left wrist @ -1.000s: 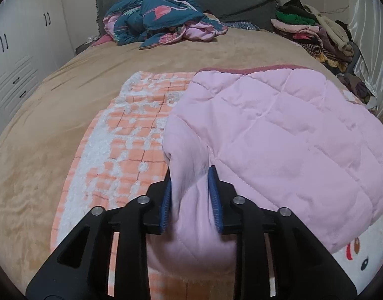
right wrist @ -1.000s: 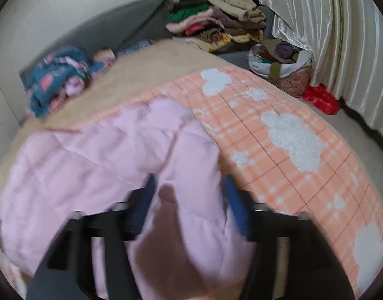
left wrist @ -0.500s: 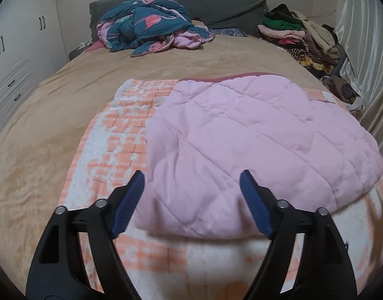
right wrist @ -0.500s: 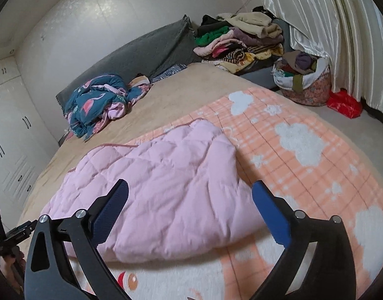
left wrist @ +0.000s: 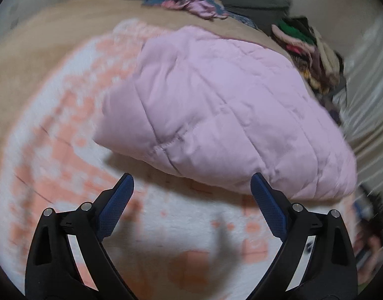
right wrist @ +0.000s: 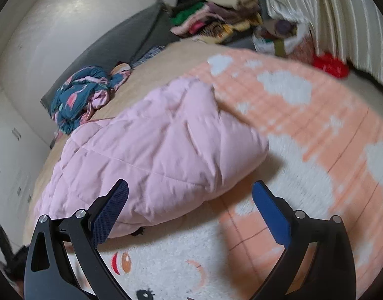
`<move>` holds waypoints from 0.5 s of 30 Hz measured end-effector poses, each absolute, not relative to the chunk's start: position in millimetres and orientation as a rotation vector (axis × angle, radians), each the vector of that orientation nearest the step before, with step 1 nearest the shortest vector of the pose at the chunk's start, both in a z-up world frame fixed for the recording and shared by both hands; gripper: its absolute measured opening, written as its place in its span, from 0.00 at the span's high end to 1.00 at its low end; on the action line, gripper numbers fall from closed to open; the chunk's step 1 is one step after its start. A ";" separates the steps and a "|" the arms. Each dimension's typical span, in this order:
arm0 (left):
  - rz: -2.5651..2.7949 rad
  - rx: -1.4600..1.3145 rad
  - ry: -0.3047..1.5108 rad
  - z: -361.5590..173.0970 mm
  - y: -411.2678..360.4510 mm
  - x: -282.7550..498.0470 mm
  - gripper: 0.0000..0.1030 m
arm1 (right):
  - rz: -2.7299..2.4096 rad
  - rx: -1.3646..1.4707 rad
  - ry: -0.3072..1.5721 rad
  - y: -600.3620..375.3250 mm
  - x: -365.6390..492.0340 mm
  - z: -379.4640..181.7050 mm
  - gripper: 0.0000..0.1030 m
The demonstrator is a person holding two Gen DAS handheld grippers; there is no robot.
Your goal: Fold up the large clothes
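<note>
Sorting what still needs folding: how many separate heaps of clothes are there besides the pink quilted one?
2: a teal flamingo-print bundle near the grey headboard, and a mixed stack at the bed's far corner by the curtain. More may lie out of view.

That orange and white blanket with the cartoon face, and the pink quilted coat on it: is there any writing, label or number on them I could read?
None can be read.
Orange and white blanket: only a cartoon face and white cloud shapes, no letters.
Pink quilted coat: plain stitching, no label or tag in view.
Both views are motion-blurred, so any small print would be lost.
</note>
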State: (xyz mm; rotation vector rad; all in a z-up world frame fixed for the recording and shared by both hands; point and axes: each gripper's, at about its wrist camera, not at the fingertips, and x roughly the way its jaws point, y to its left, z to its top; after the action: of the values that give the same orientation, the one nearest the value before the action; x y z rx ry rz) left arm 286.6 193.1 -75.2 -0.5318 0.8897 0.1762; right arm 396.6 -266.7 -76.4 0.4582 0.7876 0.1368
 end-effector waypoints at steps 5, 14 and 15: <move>0.161 -0.772 0.879 -96.7 209.9 306.3 0.09 | 0.148 0.629 0.856 -266.9 420.4 -111.0 0.04; 0.177 -0.935 0.833 -117.9 219.5 347.5 0.08 | 0.207 0.699 0.858 -251.4 456.9 -127.6 0.04; 0.180 -0.924 0.826 -117.7 218.2 350.3 0.08 | 0.202 0.695 0.854 -250.3 457.9 -127.8 0.04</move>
State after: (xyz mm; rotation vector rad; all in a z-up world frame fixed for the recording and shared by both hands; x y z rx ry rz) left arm 350.3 218.2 -117.7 -0.9242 0.8257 0.1804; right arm 457.9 -250.3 -127.8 0.6950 0.8538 0.2024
